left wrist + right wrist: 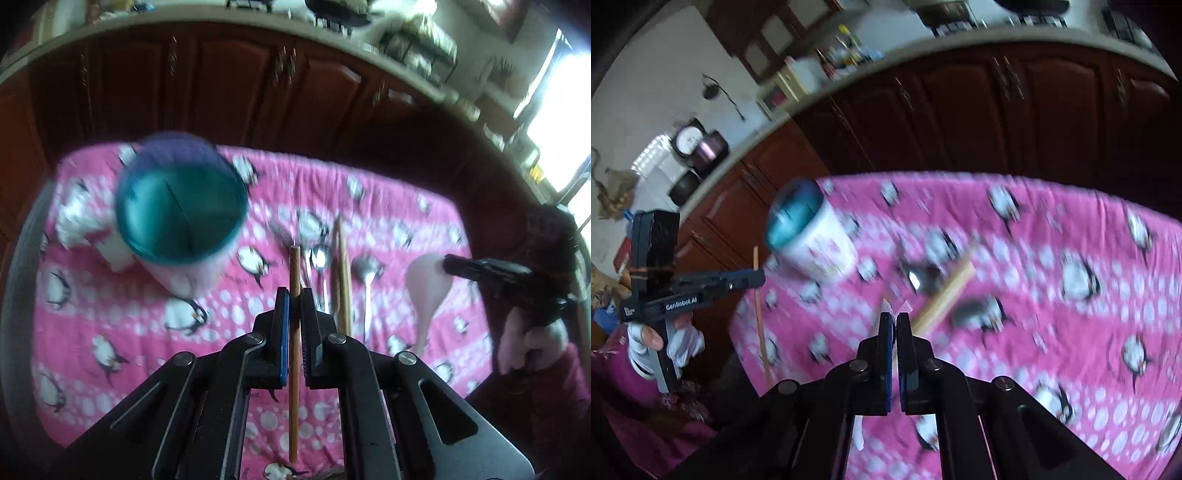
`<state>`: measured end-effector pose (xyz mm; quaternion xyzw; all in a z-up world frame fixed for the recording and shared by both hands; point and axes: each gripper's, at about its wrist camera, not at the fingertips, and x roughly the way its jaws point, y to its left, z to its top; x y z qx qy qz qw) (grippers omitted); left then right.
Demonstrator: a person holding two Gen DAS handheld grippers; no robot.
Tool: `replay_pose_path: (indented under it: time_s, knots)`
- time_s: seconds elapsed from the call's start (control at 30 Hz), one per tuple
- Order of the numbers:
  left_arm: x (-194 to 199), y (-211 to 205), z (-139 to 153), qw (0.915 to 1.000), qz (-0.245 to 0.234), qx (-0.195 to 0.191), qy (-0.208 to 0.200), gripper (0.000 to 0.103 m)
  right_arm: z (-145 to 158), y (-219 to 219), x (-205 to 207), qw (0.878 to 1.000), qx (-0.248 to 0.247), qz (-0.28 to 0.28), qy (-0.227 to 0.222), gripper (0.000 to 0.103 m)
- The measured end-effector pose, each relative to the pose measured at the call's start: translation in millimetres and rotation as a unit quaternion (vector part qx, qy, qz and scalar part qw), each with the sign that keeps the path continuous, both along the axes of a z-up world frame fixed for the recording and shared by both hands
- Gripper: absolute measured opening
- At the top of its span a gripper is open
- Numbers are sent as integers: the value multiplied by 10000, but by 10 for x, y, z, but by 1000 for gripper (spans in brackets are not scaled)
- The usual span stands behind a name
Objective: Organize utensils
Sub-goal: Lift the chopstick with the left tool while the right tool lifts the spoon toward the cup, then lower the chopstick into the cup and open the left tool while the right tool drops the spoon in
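A single wooden chopstick (294,332) is clamped upright, lifted off the pink penguin cloth (110,332). Toward the cloth's far left corner stands a white cup (181,221) with a teal inside, mouth open. Near the cloth's middle lie a fork (282,234), a metal spoon (320,262), two more chopsticks (341,273) and a second spoon (365,280), side by side. A pale pink spoon (424,291) is held raised toward the right edge.

**Readable text: one brand mark**

At the left of the right wrist view, the left gripper (755,277) carries white lettering "GenRobot.AI" along its black side. The white cup (816,240) bears pink markings, too blurred to read. Nothing else is legible.
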<state>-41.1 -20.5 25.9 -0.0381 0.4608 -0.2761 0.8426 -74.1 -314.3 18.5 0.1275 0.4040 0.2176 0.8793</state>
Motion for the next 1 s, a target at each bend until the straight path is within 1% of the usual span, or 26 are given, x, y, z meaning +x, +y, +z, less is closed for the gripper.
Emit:
replay_pose_path:
  time_s: [0.13, 0.2, 0.23, 0.33, 0.37, 0.43, 0.53, 0.57, 0.6, 0.73, 0.87, 1.0]
  knots:
    - [109, 319, 563, 9978, 334, -353, -462, 4, 393, 201, 221, 9982, 273, -72, -521, 2]
    - [187, 460, 857, 9946, 499, -526, -738, 4, 562, 356, 383, 9964, 366, -121, -757, 2]
    - [241, 525, 1030, 9921, 609, -564, -943, 4, 634, 445, 461, 9955, 329, -147, -876, 2]
    - [402, 615, 1336, 9863, 815, -627, -1290, 4, 808, 738, 700, 9930, 212, -152, -1155, 2]
    - [451, 654, 1398, 9852, 846, -643, -1344, 4, 856, 815, 775, 9923, 198, -152, -1216, 2]
    - [565, 719, 1496, 9832, 929, -556, -1469, 4, 932, 979, 913, 9910, 129, -163, -1324, 2]
    - [659, 760, 1493, 9813, 1053, -340, -1575, 4, 951, 1250, 1084, 9870, -125, -224, -1586, 2]
    - [701, 772, 1470, 9792, 1151, -170, -1661, 4, 942, 1311, 1143, 9860, -177, -254, -1636, 2]
    - [738, 786, 1447, 9776, 1212, -80, -1717, 4, 911, 1418, 1214, 9846, -321, -289, -1691, 2]
    - [840, 778, 1173, 9743, 1364, 274, -1772, 4, 685, 1690, 1422, 9824, -748, -317, -1682, 2]
    - [919, 711, 826, 9762, 1369, 466, -1614, 4, 456, 1778, 1580, 9824, -953, -286, -1579, 2]
    - [960, 651, 580, 9807, 1295, 507, -1371, 4, 245, 1836, 1602, 9843, -1077, -153, -1388, 2]
